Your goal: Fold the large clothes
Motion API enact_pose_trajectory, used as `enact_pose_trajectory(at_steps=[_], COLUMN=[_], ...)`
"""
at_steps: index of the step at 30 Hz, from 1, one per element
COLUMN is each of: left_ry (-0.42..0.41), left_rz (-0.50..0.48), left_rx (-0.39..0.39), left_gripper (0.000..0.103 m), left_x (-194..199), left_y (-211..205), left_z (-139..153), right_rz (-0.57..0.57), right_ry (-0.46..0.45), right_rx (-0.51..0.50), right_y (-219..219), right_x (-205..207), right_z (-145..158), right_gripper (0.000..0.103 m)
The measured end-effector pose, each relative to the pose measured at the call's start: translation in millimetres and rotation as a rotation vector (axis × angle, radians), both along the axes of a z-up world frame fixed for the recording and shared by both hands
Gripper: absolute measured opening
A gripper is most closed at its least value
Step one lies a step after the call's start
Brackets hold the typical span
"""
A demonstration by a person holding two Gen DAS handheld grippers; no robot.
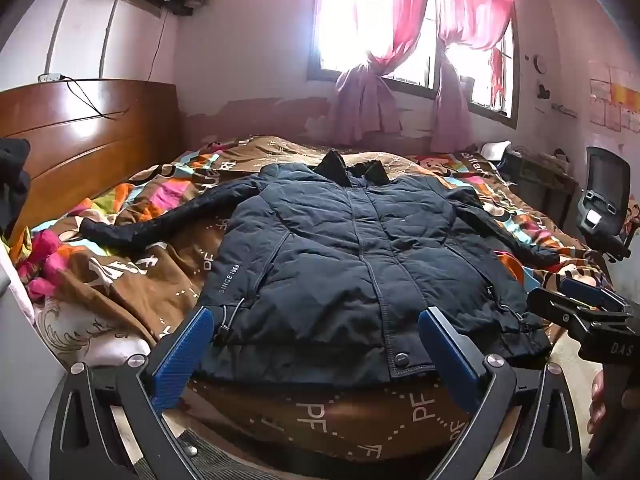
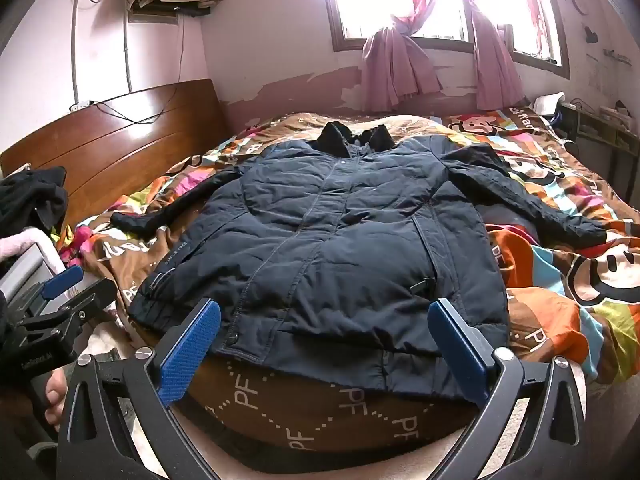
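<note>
On the bed [image 2: 560, 280] with its bright patterned cover a dark padded jacket [image 1: 340, 248] lay spread flat, sleeves out, while the left claw [image 1: 316, 346] and right claw [image 2: 326, 340] hovered wide open and empty by its hem, folding apparently not yet begun, a sleeve or side likely needing gripping next.

A dark navy padded jacket [image 1: 348, 256] lies face up, zipped, on the patterned bedspread [image 1: 132, 280], sleeves spread to both sides. The left tool [image 1: 316, 344] hovers at the hem, blue pads wide apart, gripping nothing. The right tool [image 1: 588, 308] shows at the right edge.
</note>
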State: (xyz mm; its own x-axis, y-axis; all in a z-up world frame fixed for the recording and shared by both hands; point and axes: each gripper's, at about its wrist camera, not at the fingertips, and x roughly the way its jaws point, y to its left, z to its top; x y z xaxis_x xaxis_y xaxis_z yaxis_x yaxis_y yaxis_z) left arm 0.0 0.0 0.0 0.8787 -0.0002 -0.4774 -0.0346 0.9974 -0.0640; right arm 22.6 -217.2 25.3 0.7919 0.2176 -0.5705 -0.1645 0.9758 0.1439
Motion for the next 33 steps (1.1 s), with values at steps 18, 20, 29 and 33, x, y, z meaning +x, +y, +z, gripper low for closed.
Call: enact_pose_trajectory(at_steps=[18,20,29,33], left_ry=[0.002,0.003,-0.002,-0.001], left_rz=[0.002,0.001,-0.009,-0.007], left_rx=[-0.005,-0.006,-0.006,-0.009], left_gripper=[0.103,0.103,0.103,0.103], left_x=[-0.6,-0.2,-1.9,-2.1], left_y=[0.9,0.9,-0.2,0.2], left_z=[0.3,0.2,-2.8,-2.6], right_rz=[-0.001,0.000,-0.001,-0.002], right_ry=[0.005,0.005,0.007,0.008], right_rx=[0.005,0.005,0.007,0.008], right_y=[-0.5,-0.5,-1.0,-1.7], right_x=[0.2,0.5,1.3,1.7], right_z=[-0.4,-0.5,-0.8,-1.0], right_gripper=[0.102,0.102,0.102,0.102])
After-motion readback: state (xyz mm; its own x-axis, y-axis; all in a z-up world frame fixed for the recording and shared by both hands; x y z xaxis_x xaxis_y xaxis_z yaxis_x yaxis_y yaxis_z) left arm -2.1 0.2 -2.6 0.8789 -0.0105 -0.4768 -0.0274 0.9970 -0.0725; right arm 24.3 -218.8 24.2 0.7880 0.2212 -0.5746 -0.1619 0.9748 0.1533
